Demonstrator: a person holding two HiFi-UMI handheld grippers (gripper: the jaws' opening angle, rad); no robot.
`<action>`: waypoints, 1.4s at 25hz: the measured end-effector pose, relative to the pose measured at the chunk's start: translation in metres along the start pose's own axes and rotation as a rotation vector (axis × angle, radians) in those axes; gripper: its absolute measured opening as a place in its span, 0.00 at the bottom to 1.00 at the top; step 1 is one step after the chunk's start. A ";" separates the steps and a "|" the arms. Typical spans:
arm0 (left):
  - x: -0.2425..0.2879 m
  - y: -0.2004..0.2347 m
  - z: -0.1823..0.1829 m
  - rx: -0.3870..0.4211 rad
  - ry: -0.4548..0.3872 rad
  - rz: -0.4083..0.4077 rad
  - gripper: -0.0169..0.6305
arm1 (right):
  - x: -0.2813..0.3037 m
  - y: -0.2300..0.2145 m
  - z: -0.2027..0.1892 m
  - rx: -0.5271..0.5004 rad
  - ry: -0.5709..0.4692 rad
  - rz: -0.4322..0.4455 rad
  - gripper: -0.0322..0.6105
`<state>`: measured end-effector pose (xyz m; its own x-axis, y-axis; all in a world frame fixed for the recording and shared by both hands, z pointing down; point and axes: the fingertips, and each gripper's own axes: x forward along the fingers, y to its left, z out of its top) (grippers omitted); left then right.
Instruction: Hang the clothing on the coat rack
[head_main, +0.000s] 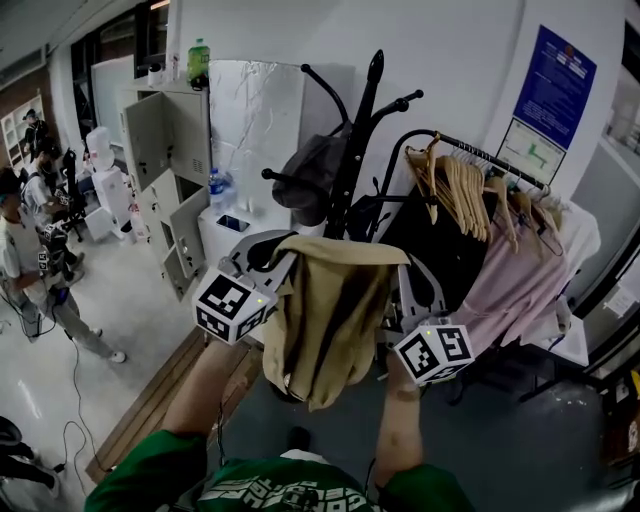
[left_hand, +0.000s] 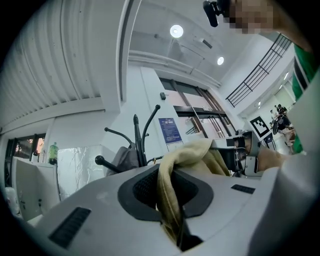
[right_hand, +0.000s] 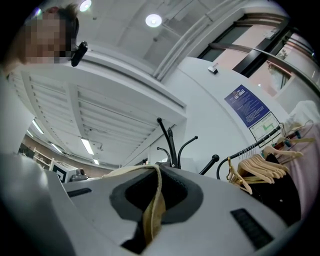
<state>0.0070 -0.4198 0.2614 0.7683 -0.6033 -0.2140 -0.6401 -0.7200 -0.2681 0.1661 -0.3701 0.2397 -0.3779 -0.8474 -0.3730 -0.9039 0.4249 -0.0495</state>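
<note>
Both ends of the tan garment (head_main: 325, 320) are pinched (left hand-held gripper (left_hand: 172, 200), right hand-held gripper (right_hand: 152, 210)), the coat rack (head_main: 362, 130) just ahead; hanging remains.

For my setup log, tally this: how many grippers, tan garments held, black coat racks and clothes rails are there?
grippers: 2, the left gripper and the right gripper
tan garment: 1
black coat rack: 1
clothes rail: 1
total: 5
</note>
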 end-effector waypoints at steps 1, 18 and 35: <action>0.005 0.004 0.001 0.001 -0.002 0.002 0.06 | 0.006 -0.003 0.001 0.003 -0.002 0.002 0.07; 0.067 0.051 -0.031 -0.019 0.039 0.008 0.06 | 0.067 -0.054 -0.021 0.008 0.040 -0.023 0.07; 0.105 0.080 -0.080 -0.059 0.098 0.030 0.06 | 0.105 -0.089 -0.059 0.039 0.087 -0.032 0.07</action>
<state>0.0360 -0.5679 0.2932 0.7464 -0.6532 -0.1277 -0.6641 -0.7185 -0.2065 0.1956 -0.5157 0.2593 -0.3670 -0.8844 -0.2885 -0.9077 0.4083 -0.0970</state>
